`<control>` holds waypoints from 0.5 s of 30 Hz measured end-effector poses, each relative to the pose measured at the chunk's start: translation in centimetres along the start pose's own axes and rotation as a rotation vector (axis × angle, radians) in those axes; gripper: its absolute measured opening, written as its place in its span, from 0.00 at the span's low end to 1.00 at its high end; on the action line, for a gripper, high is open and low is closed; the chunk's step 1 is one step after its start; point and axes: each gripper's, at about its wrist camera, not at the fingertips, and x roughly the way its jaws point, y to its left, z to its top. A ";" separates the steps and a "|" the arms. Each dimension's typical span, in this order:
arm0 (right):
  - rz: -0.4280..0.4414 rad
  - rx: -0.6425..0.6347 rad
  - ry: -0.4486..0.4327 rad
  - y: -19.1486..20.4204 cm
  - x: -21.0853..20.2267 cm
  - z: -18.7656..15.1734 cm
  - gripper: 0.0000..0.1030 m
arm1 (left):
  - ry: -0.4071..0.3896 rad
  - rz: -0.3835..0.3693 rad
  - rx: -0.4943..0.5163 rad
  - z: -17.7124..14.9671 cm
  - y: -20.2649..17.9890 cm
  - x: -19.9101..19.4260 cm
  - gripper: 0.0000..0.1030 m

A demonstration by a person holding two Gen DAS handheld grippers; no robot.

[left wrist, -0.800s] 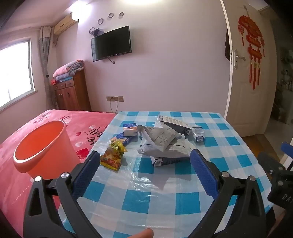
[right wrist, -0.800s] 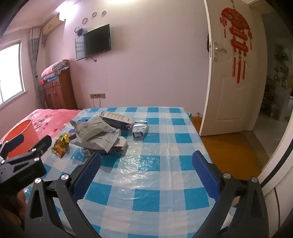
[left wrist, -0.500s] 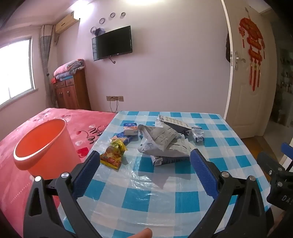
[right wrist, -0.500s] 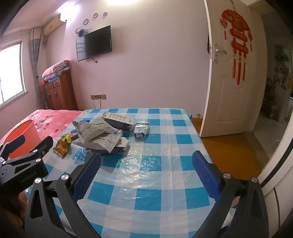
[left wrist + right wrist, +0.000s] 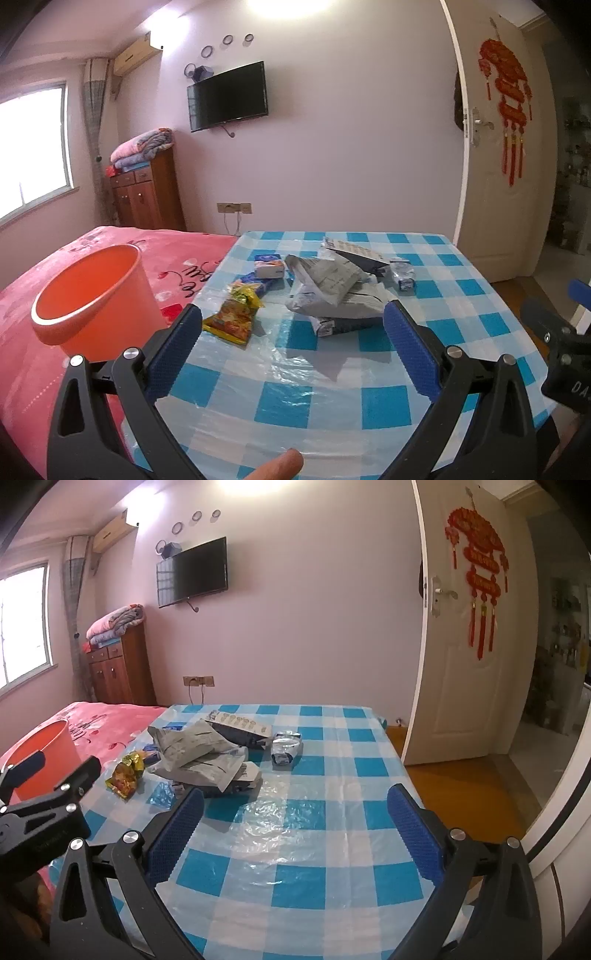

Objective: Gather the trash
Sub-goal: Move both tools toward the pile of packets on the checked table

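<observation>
Trash lies on a table with a blue-and-white checked cloth [image 5: 325, 402]: grey mailer bags [image 5: 332, 284] piled in the middle, a yellow snack packet [image 5: 232, 317], a small white-and-blue box [image 5: 269, 267] and a crumpled silver wrapper [image 5: 402, 275]. An orange bucket [image 5: 92, 295] stands on the pink bed to the left of the table. My left gripper [image 5: 293, 343] hangs open over the near part of the table, short of the pile. My right gripper [image 5: 295, 827] is open too, nearer the table's right side, with the grey bags [image 5: 199, 753] ahead to its left and nothing between its fingers.
A pink bed [image 5: 177, 258] adjoins the table's left edge. A wooden dresser [image 5: 147, 192] with folded blankets stands by the window. A white door [image 5: 469, 646] stands open at the right, with bare wooden floor [image 5: 461, 790] beside the table. A fingertip [image 5: 277, 465] shows at the bottom of the left view.
Both views have tilted slightly, with the scene sitting a little lower in the frames. The trash and the bucket have not moved, and both grippers stay open.
</observation>
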 end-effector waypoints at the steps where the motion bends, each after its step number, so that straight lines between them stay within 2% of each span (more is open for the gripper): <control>1: 0.000 0.000 0.000 0.0 0.0 0.0 0.95 | 0.002 -0.009 -0.003 -0.1 0.0 0.0 0.96; 7: -0.011 -0.002 -0.022 0.1 0.1 -0.3 0.95 | -0.024 -0.028 -0.100 -0.9 0.8 0.1 0.96; 11: -0.013 0.000 -0.024 0.0 0.3 -0.4 0.95 | -0.059 -0.005 -0.079 -1.3 0.8 0.1 0.96; 15: -0.008 0.001 -0.032 -0.1 0.3 -0.3 0.95 | -0.060 -0.025 -0.070 -1.7 0.8 0.3 0.96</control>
